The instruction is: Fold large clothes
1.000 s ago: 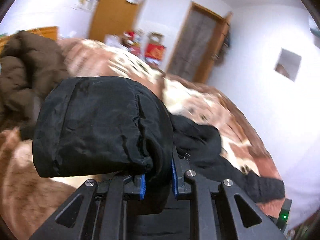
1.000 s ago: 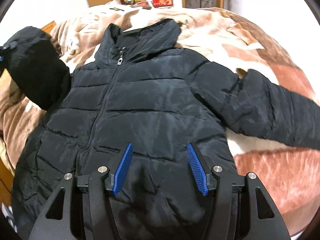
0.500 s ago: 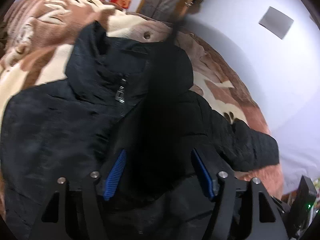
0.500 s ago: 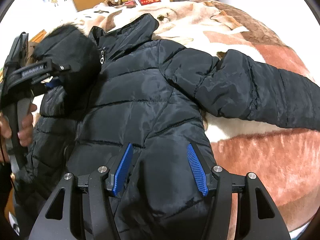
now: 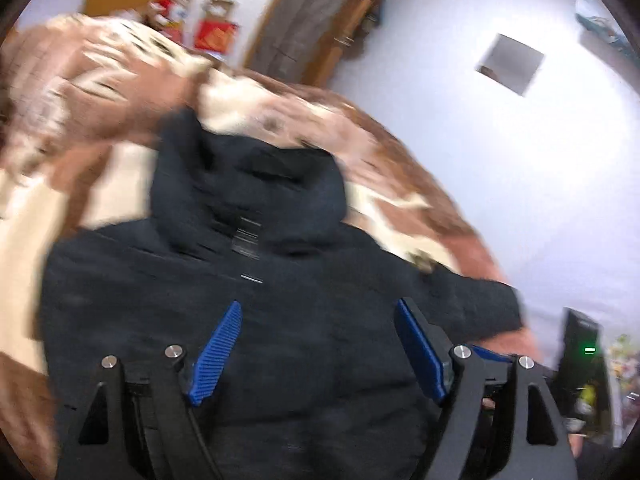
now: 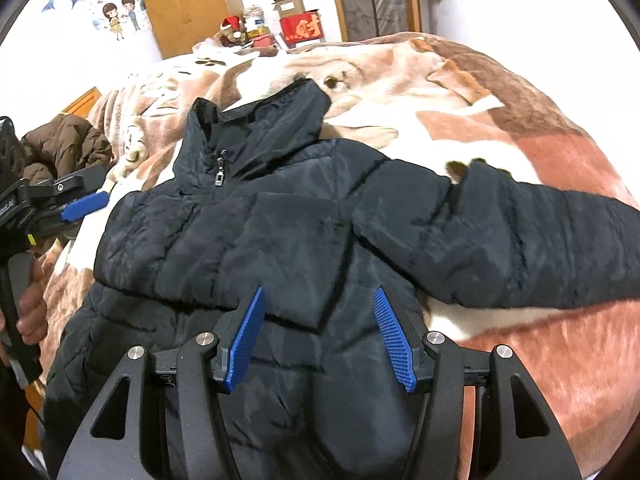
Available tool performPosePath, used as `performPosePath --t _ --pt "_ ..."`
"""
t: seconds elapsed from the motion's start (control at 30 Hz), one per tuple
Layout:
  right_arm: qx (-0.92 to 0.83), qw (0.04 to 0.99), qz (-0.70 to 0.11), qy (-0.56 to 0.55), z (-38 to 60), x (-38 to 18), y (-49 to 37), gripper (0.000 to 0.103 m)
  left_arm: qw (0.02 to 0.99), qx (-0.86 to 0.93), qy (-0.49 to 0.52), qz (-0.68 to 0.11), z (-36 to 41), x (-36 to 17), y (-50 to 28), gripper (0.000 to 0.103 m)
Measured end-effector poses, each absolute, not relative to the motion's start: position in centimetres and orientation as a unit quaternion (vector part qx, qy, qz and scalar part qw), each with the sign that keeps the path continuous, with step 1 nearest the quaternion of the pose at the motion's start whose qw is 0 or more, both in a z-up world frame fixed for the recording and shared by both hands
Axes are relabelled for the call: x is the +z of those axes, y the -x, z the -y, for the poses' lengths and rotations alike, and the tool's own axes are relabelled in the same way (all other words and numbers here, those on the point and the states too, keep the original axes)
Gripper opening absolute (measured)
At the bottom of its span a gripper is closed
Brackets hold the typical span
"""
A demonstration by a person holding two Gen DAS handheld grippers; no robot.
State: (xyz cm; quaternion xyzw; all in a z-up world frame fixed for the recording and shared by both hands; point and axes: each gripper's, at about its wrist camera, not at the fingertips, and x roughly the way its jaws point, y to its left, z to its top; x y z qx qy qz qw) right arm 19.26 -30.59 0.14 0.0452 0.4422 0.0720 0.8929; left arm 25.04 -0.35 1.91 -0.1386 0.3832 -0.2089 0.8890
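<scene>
In the left wrist view, which is blurred, the left gripper (image 5: 318,346) stands with its two blue-padded fingers (image 5: 216,354) wide apart and nothing between them; the black puffer jacket (image 5: 248,320) lies below and ahead of them on the brown and cream blanket (image 5: 72,184), its standing collar (image 5: 248,184) pointing away from the camera and its zipper running down toward the gap between the fingers. To the right, one sleeve (image 5: 476,304) reaches out toward the bed edge, and behind the bed a white wall (image 5: 500,152) and a wooden door frame (image 5: 320,20) show. In the right wrist view, the right gripper (image 6: 320,336) also has its fingers (image 6: 246,340) spread, holding nothing, hovering over the lower front of the jacket (image 6: 280,240). One sleeve lies folded across the chest (image 6: 208,256), its cuff end just ahead of the gap between the pads; I cannot tell whether the pads touch the fabric. The other sleeve (image 6: 520,240) lies stretched out to the right over the blanket (image 6: 460,92). At the left edge, the left gripper (image 6: 80,204) shows off the jacket's side with a blue pad free, gripped by a hand (image 6: 30,308), near a brown coat (image 6: 64,148).
</scene>
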Motion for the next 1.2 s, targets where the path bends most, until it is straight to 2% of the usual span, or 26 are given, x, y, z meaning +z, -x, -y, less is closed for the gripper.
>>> performPosePath --t 0.07,0.17,0.27,0.37,0.53,0.63,0.8,1.0,1.07,1.2 --pt "0.082 0.891 -0.446 -0.039 29.7 -0.6 -20.4 0.057 0.898 -0.153 0.134 -0.390 -2.3 0.6 -26.4 0.080" --pt "0.088 0.875 -0.475 -0.030 28.4 -2.9 -23.1 0.040 0.897 -0.069 0.125 -0.419 -6.3 -2.2 -28.6 0.076" --pt "0.082 0.859 -0.505 -0.019 27.5 -6.0 -26.2 0.038 0.878 -0.018 0.128 -0.460 -9.2 -6.3 -30.2 0.069" --pt "0.070 0.855 -0.513 -0.014 27.8 -8.0 -28.7 0.037 0.865 -0.009 0.154 -0.478 -10.7 -9.5 -29.9 0.070" --pt "0.064 0.857 -0.511 0.002 27.8 -8.7 -30.1 0.037 0.872 -0.007 0.139 -0.470 -9.8 -10.6 -29.3 0.070" --pt "0.063 0.862 -0.503 -0.011 28.2 -6.6 -28.9 0.037 0.866 -0.014 0.142 -0.478 -9.7 -9.2 -29.2 0.069" --pt "0.071 0.887 -0.455 -0.019 28.8 -3.4 -29.0 0.037 0.896 -0.018 0.123 -0.426 -11.0 -5.6 -30.1 0.069" --pt "0.054 0.855 -0.515 -0.022 29.8 -8.5 -33.0 0.037 0.874 0.010 0.109 -0.473 -11.6 -10.4 -34.6 0.072" --pt "0.056 0.858 -0.510 -0.019 29.9 -9.0 -32.8 0.037 0.877 0.011 0.105 -0.469 -11.3 -11.4 -34.3 0.076" --pt "0.051 0.855 -0.517 -0.020 30.1 -8.0 -32.4 0.037 0.875 0.016 0.108 -0.472 -11.4 -10.8 -34.1 0.075"
